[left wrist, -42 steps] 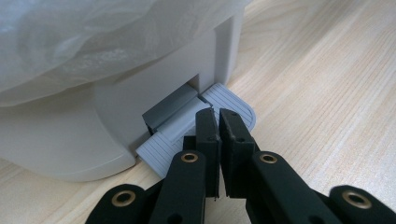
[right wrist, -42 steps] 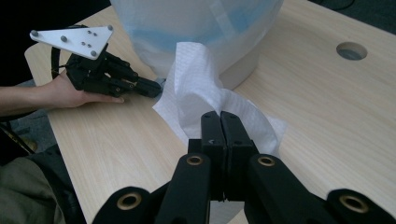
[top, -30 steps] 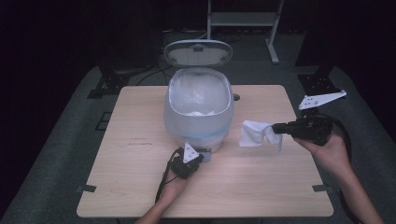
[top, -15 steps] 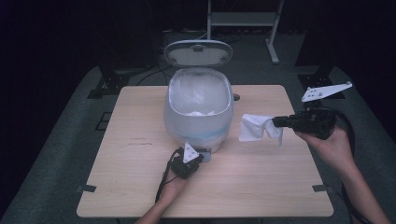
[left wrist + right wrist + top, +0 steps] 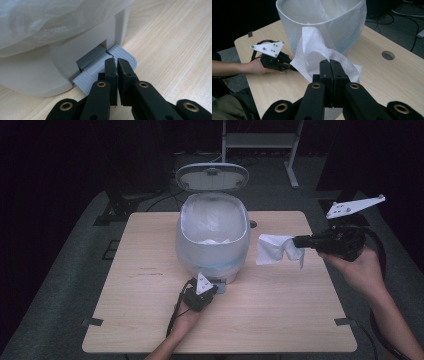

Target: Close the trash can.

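- The wooden surface point(image 5: 125, 285) fills the middle of the high view, with dark floor all round it.
- Left of centre in the lower half of that view, the left tool point(image 5: 212, 288) lies low on the surface in a hand point(image 5: 185, 317) that comes in from the bottom edge. Its jaws are shut with nothing between them.
- In the left gripper view the closed tips of the left tool point(image 5: 115, 61) rest on the ribbed grey pedal point(image 5: 125, 55) at the foot of the bin, at the centre of the frame.
- At the centre of the high view stands the pale pedal bin point(image 5: 212, 255), lined with a thin white bag point(image 5: 210, 222). Its lid point(image 5: 212, 176) stands raised behind it, towards the top of the frame.
- Just right of the bin, in mid-frame, a white paper towel point(image 5: 272, 251) hangs in the air above the surface, close to the bin's rim but apart from it.
- The right tool point(image 5: 296, 241) is clamped on the towel's right edge, its jaws pointing towards the bin. It is held level in a hand point(image 5: 357, 270) at the right of the frame.
- In the right gripper view the closed tips of the right tool point(image 5: 330, 62) pinch the crumpled towel point(image 5: 314, 47) at lower centre, with the bin's open mouth point(image 5: 322, 15) above it at the top of the frame.
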{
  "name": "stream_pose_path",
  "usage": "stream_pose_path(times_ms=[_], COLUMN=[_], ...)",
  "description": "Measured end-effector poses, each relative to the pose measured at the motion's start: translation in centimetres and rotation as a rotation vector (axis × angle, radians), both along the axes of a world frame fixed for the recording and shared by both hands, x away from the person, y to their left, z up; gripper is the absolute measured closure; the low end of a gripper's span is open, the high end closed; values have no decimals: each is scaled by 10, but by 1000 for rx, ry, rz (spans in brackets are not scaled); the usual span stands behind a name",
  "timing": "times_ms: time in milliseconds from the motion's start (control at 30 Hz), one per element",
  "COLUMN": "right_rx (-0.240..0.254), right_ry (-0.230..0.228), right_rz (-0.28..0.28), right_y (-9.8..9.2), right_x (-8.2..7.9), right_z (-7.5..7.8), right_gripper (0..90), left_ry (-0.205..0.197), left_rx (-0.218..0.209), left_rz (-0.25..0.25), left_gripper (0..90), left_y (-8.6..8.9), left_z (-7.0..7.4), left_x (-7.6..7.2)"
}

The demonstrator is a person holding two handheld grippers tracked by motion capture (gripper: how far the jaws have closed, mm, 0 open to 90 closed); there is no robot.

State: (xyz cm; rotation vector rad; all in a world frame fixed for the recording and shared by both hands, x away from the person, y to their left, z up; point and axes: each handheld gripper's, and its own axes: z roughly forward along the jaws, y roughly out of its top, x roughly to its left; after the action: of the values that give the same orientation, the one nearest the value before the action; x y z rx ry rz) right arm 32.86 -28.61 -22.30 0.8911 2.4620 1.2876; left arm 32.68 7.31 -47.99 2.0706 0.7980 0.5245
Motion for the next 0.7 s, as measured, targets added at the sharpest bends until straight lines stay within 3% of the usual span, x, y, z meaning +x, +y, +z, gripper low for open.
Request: stream_pose_path(times_ms=[233,700], right_rx=[10,8], right_ry=[-14,-16], right_rz=[12,33], right_y=[5,20], right_x=[1,7], right_z=[15,25], right_gripper=[888,888], left_ry=[3,4], left_rx=[-2,-7], left_rz=[1,0], left_gripper=[870,869], left_y=[0,0], left_z=[0,0], left_x=[0,0])
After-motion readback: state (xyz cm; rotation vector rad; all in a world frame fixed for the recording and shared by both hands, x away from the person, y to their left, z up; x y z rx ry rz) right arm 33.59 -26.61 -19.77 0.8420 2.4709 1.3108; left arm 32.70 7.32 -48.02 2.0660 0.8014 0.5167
